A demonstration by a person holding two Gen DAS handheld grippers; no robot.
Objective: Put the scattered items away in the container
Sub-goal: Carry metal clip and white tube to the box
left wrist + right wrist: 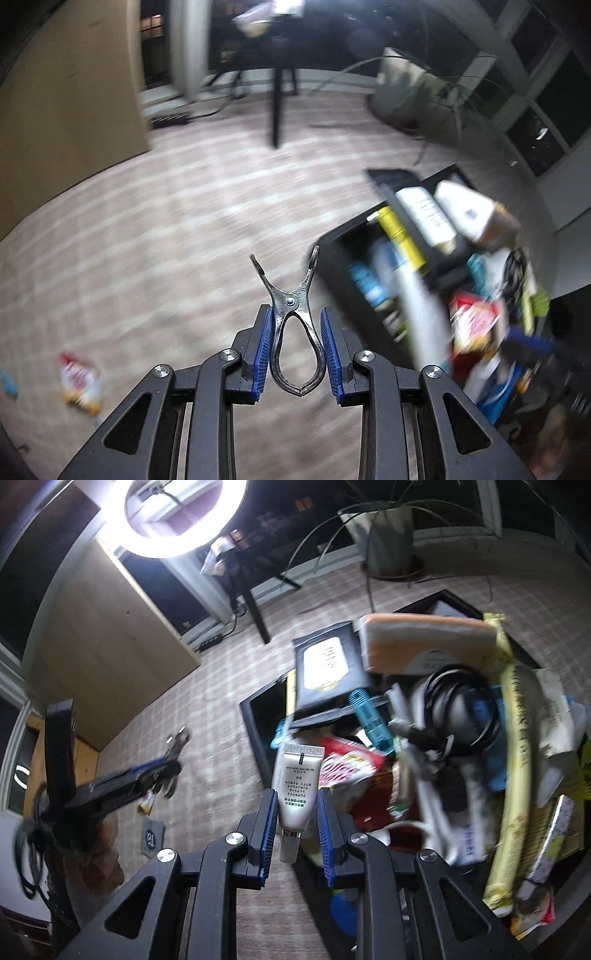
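Metal clip (293,325) sharp in left gripper (297,349); container (424,266) contents motion-blurred.

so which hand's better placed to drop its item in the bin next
Right, probably: the right gripper holds the white tube at the black bin's edge, while the left gripper's metal clip hangs over carpet.

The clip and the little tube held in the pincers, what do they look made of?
Clip: looks like bare metal, shiny grey with bright glints and a rivet at the pivot. Tube: probably soft plastic, pearly white and smooth, with a crimped flat end and printed text.
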